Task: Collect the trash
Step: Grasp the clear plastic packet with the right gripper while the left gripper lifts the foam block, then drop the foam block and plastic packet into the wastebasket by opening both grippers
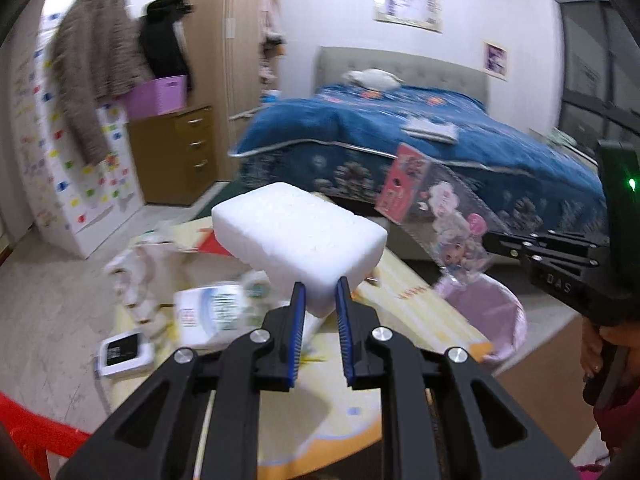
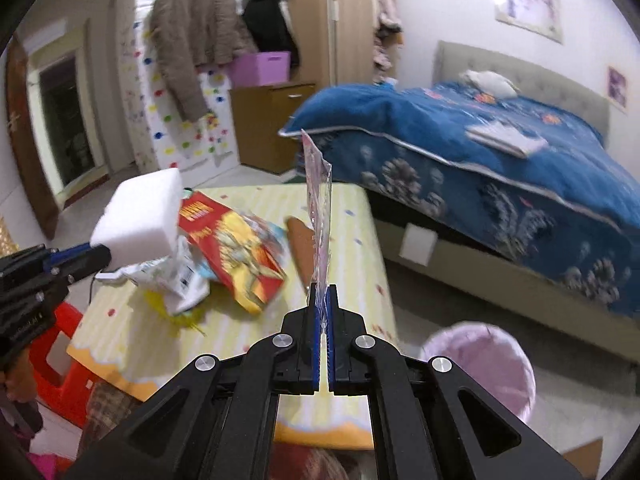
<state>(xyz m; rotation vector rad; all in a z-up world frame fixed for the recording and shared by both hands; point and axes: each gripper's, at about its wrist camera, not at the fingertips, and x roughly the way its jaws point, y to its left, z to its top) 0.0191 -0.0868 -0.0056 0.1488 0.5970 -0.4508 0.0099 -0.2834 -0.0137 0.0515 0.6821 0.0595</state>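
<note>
My left gripper (image 1: 320,286) is shut on a white foam block (image 1: 298,234) and holds it above the low yellow table (image 1: 420,300); the block also shows in the right wrist view (image 2: 138,220). My right gripper (image 2: 323,294) is shut on a clear plastic toy package (image 2: 318,216) with a doll picture, held upright and edge-on; in the left wrist view the package (image 1: 436,208) hangs above a pink-lined trash bin (image 1: 488,316). The bin also shows at lower right in the right wrist view (image 2: 484,368).
On the table lie a red and yellow printed box (image 2: 236,248), a crumpled white wrapper (image 2: 176,276) and a white printed box (image 1: 216,312). A white device (image 1: 122,354) sits at the table's left edge. A red stool (image 2: 64,360) stands at left, a blue bed (image 2: 500,148) at right.
</note>
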